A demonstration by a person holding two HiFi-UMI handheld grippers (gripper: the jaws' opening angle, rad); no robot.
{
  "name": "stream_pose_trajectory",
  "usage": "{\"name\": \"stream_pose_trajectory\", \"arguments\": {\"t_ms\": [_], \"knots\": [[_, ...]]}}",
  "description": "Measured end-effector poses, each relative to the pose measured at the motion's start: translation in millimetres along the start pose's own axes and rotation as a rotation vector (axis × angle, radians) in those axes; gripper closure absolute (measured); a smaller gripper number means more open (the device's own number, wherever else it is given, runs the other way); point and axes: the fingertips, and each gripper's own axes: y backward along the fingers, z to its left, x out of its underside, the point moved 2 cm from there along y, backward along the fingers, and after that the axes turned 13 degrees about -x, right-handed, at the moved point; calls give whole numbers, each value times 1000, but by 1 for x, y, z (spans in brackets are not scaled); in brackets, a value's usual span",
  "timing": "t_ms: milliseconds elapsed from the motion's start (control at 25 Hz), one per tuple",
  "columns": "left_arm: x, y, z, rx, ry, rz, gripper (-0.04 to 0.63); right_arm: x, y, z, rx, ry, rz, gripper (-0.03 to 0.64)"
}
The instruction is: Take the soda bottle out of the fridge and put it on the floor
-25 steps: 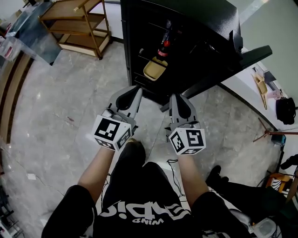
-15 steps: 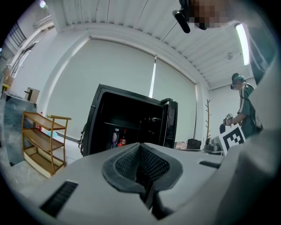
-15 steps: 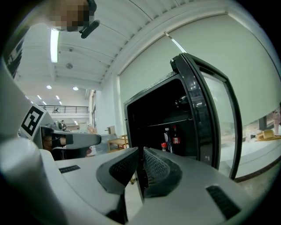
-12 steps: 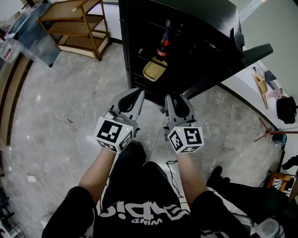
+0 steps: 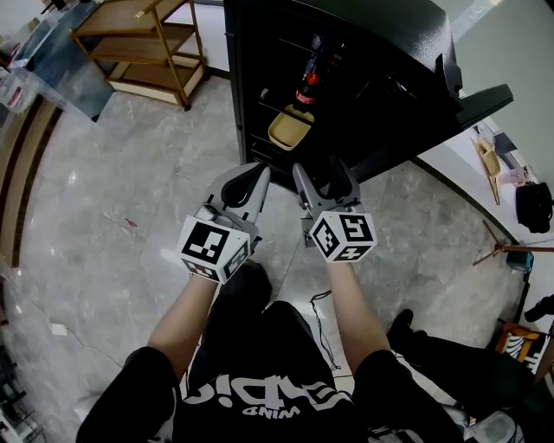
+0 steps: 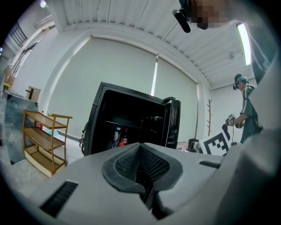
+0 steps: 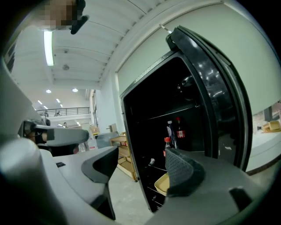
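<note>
We just opened our empty right gripper (image 5: pixel 322 173) wide to grab the red-capped soda bottle (image 5: pixel 305 91) in the black fridge (image 5: pixel 394 48).

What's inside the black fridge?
Bottles, some red-capped, stand above a yellow tray. The dark corners and bottom of the fridge are hidden.

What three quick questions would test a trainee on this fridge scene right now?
1. True or false: the soda bottle stands inside the fridge.
2. Which gripper is open? A left gripper; B right gripper; C neither.
3. What colour is the tray in the fridge?
Key: 1 true. 2 B: its jaws have just been opening, with nothing between them. 3 yellow.
</note>
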Motion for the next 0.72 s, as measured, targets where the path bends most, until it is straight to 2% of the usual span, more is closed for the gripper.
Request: {"name": "stream_pose_trajectory", "arguments": {"t_ms": [320, 720], "knots": [[16, -11, 7, 6, 20, 16, 589, 17, -56, -50, 51, 26, 31, 290], [39, -21, 18, 5, 37, 54, 589, 49, -127, -127, 129, 2, 65, 284]]}}
